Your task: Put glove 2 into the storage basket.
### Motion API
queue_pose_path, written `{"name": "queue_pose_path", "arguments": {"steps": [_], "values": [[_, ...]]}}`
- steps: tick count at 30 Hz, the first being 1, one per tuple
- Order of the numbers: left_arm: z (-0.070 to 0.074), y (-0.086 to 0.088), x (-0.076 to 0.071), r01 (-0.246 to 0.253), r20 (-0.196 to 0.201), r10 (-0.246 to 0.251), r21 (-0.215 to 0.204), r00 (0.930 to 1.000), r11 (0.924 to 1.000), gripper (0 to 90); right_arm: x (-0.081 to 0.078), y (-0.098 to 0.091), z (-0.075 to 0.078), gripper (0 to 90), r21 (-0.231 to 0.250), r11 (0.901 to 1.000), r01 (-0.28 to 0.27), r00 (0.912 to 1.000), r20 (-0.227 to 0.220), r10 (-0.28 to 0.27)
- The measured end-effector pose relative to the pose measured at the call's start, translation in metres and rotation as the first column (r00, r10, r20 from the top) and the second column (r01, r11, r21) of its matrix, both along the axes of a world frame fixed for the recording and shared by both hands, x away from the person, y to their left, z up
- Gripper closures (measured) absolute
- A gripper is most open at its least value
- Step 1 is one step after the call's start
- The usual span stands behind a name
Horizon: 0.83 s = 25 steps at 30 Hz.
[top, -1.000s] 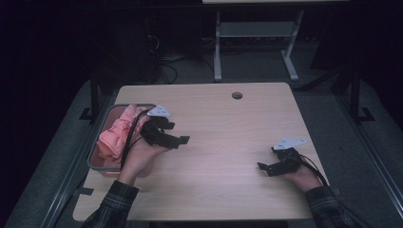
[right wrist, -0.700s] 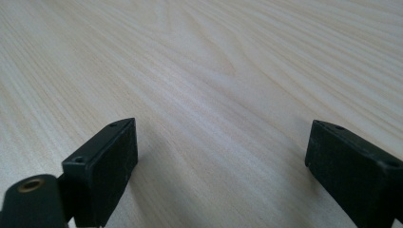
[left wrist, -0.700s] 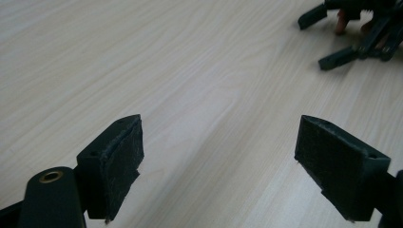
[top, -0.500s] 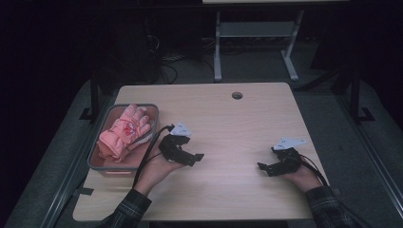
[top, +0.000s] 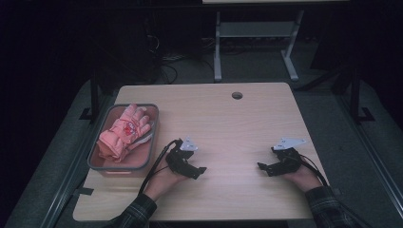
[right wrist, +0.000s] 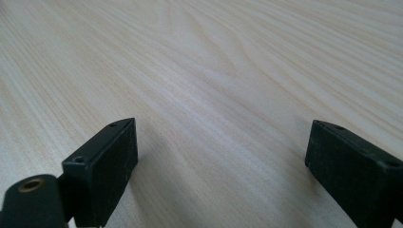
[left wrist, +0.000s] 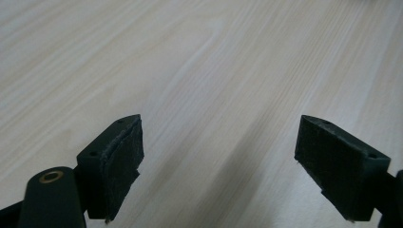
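both grippers, left gripper (top: 196,172) and right gripper (top: 264,167), were held spread and empty; pink padded fabric glove (top: 125,131) in grey plastic bin (top: 153,140) risked being snagged if regrasped.

Dim lab: lone wooden table (top: 228,118), cables (top: 164,61), metal stand (top: 256,33).

Left gripper (top: 196,170): black body, two black jaws with flat rectangular pads (left wrist: 124,161), the pad edges slightly frayed; small screw holes on the jaw tops; a brass-ringed hole at the base. A grey three-cornered plate sat on top, and a black cable trailed back along the forearm. Right gripper (top: 264,167): same black build, grey plate, black cable. Both sleeves were dark plaid.
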<state>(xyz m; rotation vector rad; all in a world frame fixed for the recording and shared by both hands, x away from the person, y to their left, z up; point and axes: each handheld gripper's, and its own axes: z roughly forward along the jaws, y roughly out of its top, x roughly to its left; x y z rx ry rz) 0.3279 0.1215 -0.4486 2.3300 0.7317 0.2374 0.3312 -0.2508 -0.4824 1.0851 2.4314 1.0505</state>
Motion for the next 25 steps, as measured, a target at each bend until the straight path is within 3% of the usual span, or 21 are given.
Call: {"name": "queue_pose_path", "arguments": {"steps": [7, 13, 20, 25], "values": [[-0.015, 0.000, 0.000, 0.008, 0.043, -0.011, 0.058, 0.9990, 0.9983, 15.9, 0.000, 0.000, 0.000, 9.8, 0.001, 1.0000, 0.003, 1.0000, -0.004, -0.003], [-0.021, 0.003, 0.000, 0.020, 0.017, -0.020, 0.005, 0.9997, 0.9998, 15.4, 0.000, 0.000, 0.000, 9.9, 0.001, 1.0000, -0.002, 1.0000, -0.003, 0.002], [-0.028, 0.006, -0.002, 0.076, 0.061, -0.073, -0.053, 0.9954, 0.9957, 13.2, 0.000, 0.001, 0.000, 9.9, 0.000, 1.0000, -0.007, 1.0000, 0.000, 0.007], [-0.030, 0.007, -0.003, 0.083, 0.069, -0.078, -0.072, 0.9946, 0.9940, 13.2, 0.000, 0.001, 0.000, 9.9, 0.000, 0.9999, -0.010, 0.9999, 0.002, 0.010]]}}
